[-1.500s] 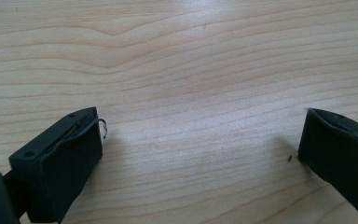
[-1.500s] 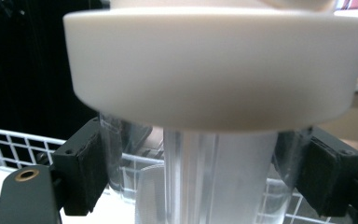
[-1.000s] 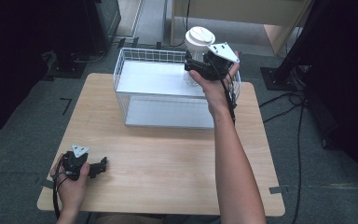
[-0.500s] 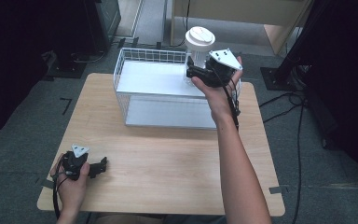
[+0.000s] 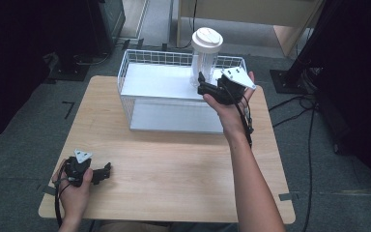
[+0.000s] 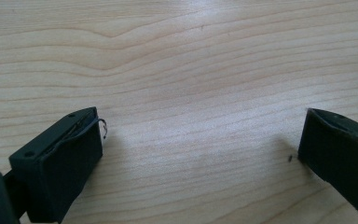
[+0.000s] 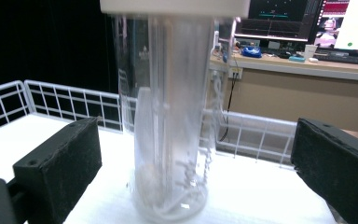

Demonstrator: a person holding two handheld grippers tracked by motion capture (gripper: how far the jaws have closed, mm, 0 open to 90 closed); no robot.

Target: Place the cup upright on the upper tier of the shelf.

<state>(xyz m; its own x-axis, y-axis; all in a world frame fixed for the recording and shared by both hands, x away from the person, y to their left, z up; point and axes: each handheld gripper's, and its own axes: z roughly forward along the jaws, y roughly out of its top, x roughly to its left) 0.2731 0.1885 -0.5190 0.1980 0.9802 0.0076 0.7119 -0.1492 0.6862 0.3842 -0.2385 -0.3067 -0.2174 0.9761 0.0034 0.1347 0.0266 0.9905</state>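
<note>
Since a second ago, the right claw has come down and drawn back a little from the clear plastic canister, which now stands upright on the white liner inside the white wire basket, in its far right corner. Earlier the canister sat higher, level with the claw; now its base rests on the liner and its white lid rises above the basket rim. To my eye that means the canister has been set down and let go, so the placing step looks done or nearly so.

From the right gripper view the canister stands between the two black jaws, which are spread wide and clear of its walls on both sides, so the right claw is open and holds nothing. Inside the canister some clear ribbed or spiral parts show, too blurred to name.

The right forearm reaches from the near edge across the wooden table to the basket's right side, the hand raised above the near rim, the grey three-cornered plate on top, jaws pointing left toward the canister.

The left claw lies low on the table at its near left corner, held in the left hand, well apart from the basket. Its own view shows bare wood between jaws set wide apart: open, empty.
</note>
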